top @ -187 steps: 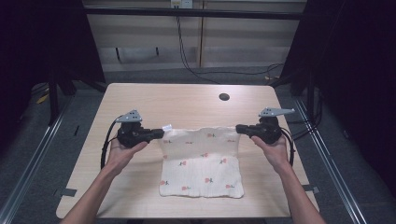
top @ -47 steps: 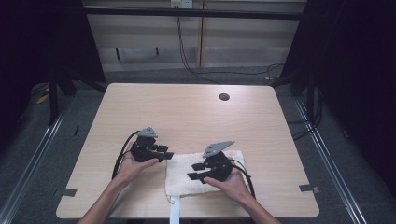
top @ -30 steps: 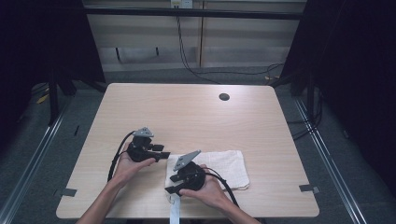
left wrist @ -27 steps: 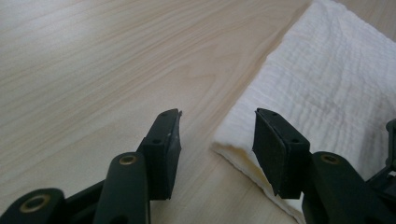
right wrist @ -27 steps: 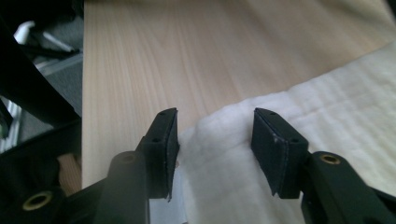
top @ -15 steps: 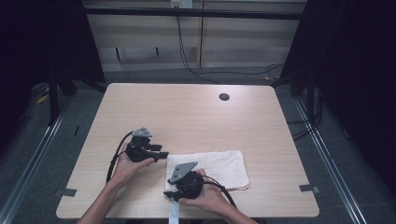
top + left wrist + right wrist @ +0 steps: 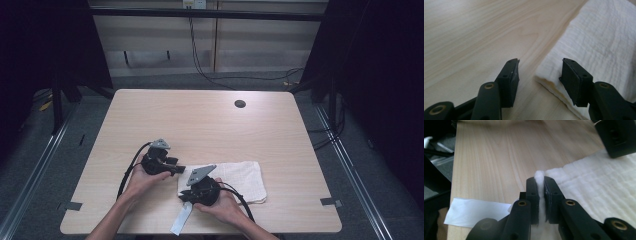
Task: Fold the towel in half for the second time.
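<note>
A white cloth (image 7: 235, 179) lies folded on the wooden surface (image 7: 210, 125), in the lower middle of the high view, a little right of centre. The right gripper (image 7: 186, 197) sits at the cloth's lower left corner, held by a hand (image 7: 220, 204) that comes up from the bottom edge. In the right gripper view its jaws are pressed together on a pinch of cloth (image 7: 539, 180), a small tuft standing up between the fingertips (image 7: 533, 185). The rest of the cloth spreads out to the right of that view.

The left gripper (image 7: 179, 168) lies just left of the cloth's upper left corner, with its hand (image 7: 142, 179) lower left of it. In the left gripper view the jaws stand wide apart: one fingertip (image 7: 511, 72) over bare wood, the other (image 7: 572, 76) over the cloth's folded edge (image 7: 554, 82), which lies between them. I cannot tell whether they touch it.

A strip of white tape (image 7: 181, 219) sticks to the surface at the bottom edge, just below the right gripper. A dark round hole (image 7: 240, 104) sits in the upper right of the surface.
</note>
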{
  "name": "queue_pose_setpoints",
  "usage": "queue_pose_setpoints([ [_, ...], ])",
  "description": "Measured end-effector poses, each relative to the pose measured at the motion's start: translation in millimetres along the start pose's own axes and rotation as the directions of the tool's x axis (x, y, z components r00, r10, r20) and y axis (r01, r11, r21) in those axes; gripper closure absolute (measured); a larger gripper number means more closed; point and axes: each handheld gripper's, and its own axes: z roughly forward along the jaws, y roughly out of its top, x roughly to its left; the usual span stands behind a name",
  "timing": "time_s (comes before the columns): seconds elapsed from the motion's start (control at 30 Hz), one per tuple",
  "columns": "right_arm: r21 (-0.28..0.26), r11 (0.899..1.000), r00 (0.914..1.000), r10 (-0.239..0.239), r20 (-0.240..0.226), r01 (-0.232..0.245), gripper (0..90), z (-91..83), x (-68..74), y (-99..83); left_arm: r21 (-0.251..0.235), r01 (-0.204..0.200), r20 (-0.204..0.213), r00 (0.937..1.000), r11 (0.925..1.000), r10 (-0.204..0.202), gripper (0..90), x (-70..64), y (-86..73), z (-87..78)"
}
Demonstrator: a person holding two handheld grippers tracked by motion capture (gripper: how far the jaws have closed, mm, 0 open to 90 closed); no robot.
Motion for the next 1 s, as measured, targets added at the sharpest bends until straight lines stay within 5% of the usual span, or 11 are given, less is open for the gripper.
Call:
queue_pose_setpoints([
  [0.47, 0.008, 1.000, 0.9999, -0.004, 0.015, 0.004, 83.8, -0.3, 2.0, 1.2, 0.013, -0.011, 0.042, 0.9990, 0.9999, 0.010, 58.1, -1.4, -0.6, 4.3],
  [0.73, 0.030, 0.999, 0.9998, -0.019, 0.005, 0.019, 83.9, -0.4, 3.5, 3.2, 0.046, -0.087, 0.011, 0.9962, 0.9952, 0.086, 57.0, -18.2, 3.6, 10.2],
  [0.87, 0.037, 0.999, 0.9999, -0.016, 0.001, 0.016, 83.9, -0.8, 3.9, 3.9, 0.063, -0.094, 0.041, 0.9949, 0.9936, 0.092, 77.4, -18.6, 2.8, 9.6],
  [1.0, 0.043, 0.999, 0.9999, -0.011, 0.002, 0.011, 84.0, -2.1, 4.3, 4.5, 0.047, -0.061, 0.051, 0.9970, 0.9970, 0.059, 83.5, -13.9, 1.3, 9.1],
])
